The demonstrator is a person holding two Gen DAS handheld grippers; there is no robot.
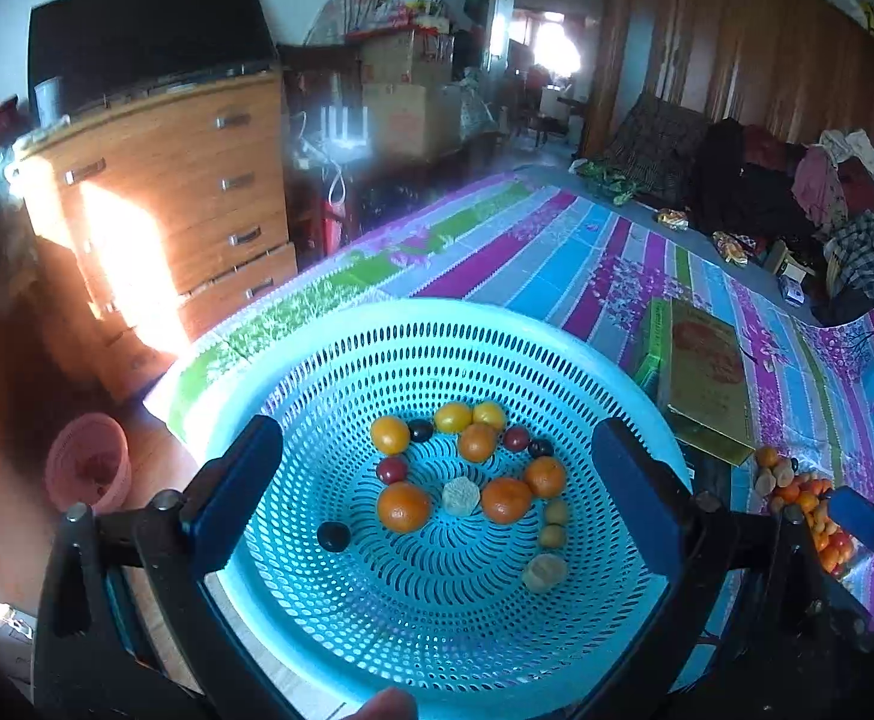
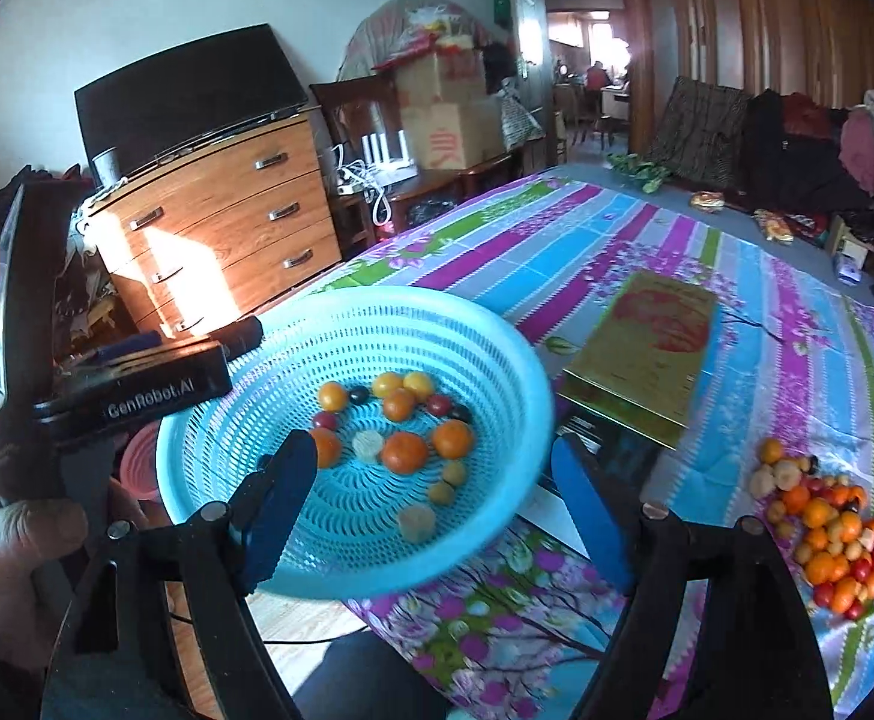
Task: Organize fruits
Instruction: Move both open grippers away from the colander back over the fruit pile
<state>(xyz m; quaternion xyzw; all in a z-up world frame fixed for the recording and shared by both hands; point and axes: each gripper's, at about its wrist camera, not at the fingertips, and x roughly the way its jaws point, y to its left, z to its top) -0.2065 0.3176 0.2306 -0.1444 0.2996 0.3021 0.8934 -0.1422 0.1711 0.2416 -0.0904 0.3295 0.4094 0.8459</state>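
A blue perforated basket (image 1: 341, 360) (image 2: 497, 360) sits at the near corner of the bed and holds several small fruits (image 1: 476, 441) (image 2: 404, 450): oranges, yellow and red tomatoes, dark plums, pale pieces. My left gripper (image 1: 437, 492) is open and empty, its fingers spread over the basket; it shows at the left of the right wrist view (image 2: 239, 330). My right gripper (image 2: 437, 510) is open and empty above the basket's near rim. A pile of mixed fruits (image 2: 827, 522) (image 1: 797, 492) lies on the bedsheet to the right.
A gold-green flat box (image 2: 647, 354) (image 1: 707, 384) lies on the striped floral bedsheet (image 2: 587, 240) beyond the basket. A wooden dresser (image 2: 227, 228) stands at the left with a pink bin (image 1: 89, 462) on the floor. Clothes are piled at the far right.
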